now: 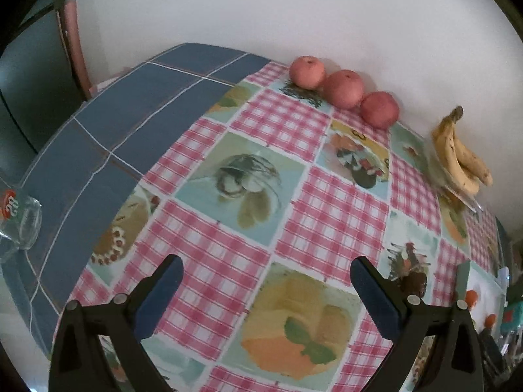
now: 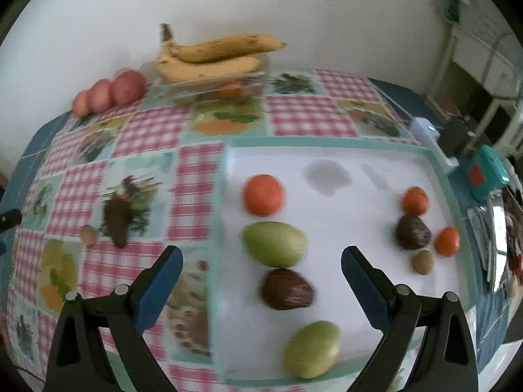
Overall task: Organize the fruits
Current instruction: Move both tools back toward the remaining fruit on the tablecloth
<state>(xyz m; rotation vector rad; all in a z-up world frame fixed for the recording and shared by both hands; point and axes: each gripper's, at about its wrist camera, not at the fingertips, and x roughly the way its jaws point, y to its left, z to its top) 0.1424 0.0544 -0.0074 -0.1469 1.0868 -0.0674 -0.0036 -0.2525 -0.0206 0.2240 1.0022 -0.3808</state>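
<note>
The fruits are spread over a table covered with a pink checked tablecloth (image 2: 153, 134) with food pictures on it. A white tray (image 2: 376, 170) with a green rim is seen on the right part of the table. On its left side an orange (image 2: 263, 194), a green fruit (image 2: 275, 244), a dark brown fruit (image 2: 288, 289) and a second green fruit (image 2: 312, 349) are laid in a line from far to near. On its right side two small oranges (image 2: 415, 200), another dark brown fruit (image 2: 413, 232) and a small brown round fruit (image 2: 423, 262) are bunched close together. A small brown fruit (image 2: 88, 234) is seen alone on the cloth, left of the tray. By the wall, three red apples (image 1: 344, 89) are lined up touching each other, and a bunch of bananas (image 1: 461, 156) is set on a clear dish (image 1: 457, 192) just beside them. The right gripper (image 2: 261, 264) is held above the tray with its blue padded jaws wide apart and nothing between them. The left gripper (image 1: 266, 272) is held over bare cloth, spread wide as well and holding nothing. A clear glass (image 1: 19, 222) with a red label is seen at the far left edge; the writing on it cannot be read.
</note>
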